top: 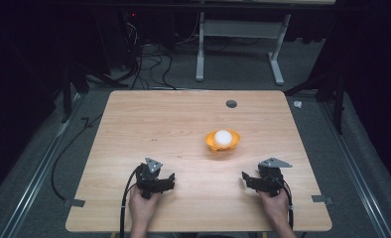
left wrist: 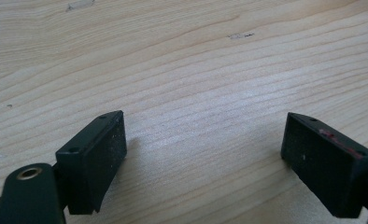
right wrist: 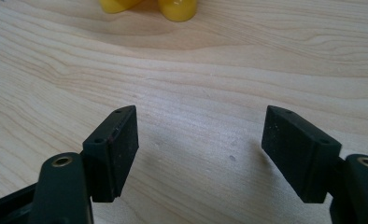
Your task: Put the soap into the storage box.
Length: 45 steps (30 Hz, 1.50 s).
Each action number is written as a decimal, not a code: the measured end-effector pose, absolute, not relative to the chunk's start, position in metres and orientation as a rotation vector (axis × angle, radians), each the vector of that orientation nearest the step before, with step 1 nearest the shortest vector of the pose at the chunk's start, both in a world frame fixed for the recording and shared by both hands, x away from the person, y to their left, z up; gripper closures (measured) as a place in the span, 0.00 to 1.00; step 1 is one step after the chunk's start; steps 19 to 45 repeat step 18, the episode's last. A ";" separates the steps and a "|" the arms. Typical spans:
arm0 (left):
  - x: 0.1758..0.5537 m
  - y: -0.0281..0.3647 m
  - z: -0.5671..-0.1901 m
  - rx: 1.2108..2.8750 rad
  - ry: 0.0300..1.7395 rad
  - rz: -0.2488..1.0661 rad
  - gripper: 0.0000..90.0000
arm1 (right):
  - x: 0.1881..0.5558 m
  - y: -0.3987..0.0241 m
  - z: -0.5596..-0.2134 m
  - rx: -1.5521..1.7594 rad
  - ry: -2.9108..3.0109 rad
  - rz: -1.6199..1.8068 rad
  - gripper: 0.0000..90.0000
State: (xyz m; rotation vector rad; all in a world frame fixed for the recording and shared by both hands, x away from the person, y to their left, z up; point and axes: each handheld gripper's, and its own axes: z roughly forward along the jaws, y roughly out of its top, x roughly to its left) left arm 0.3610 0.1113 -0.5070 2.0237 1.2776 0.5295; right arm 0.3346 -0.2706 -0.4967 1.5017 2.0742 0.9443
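A yellow bowl (top: 223, 141) sits right of centre in the high view, on the wooden bench (top: 173, 124), and it holds a single white ball (top: 223, 137) that fills most of its opening. In the right gripper view, the bowl's yellow underside (right wrist: 177, 9) shows at the top edge. The left gripper (top: 169, 179) rests at the lower left of the bench, held in a hand (top: 143, 207); its jaws stand wide apart with nothing between them. The right gripper (top: 247, 178) lies at the lower right, below the bowl and well apart from it, jaws likewise spread wide and empty over bare wood.
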 end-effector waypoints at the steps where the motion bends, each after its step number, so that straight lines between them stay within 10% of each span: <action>1: 0.361 0.111 -0.507 2.023 1.277 0.529 0.16 | 0.334 -0.270 -0.498 1.497 2.075 0.931 0.31; 45: 0.361 0.111 -0.507 2.024 1.277 0.529 0.16 | 0.333 -0.262 -0.502 1.406 2.127 0.886 0.28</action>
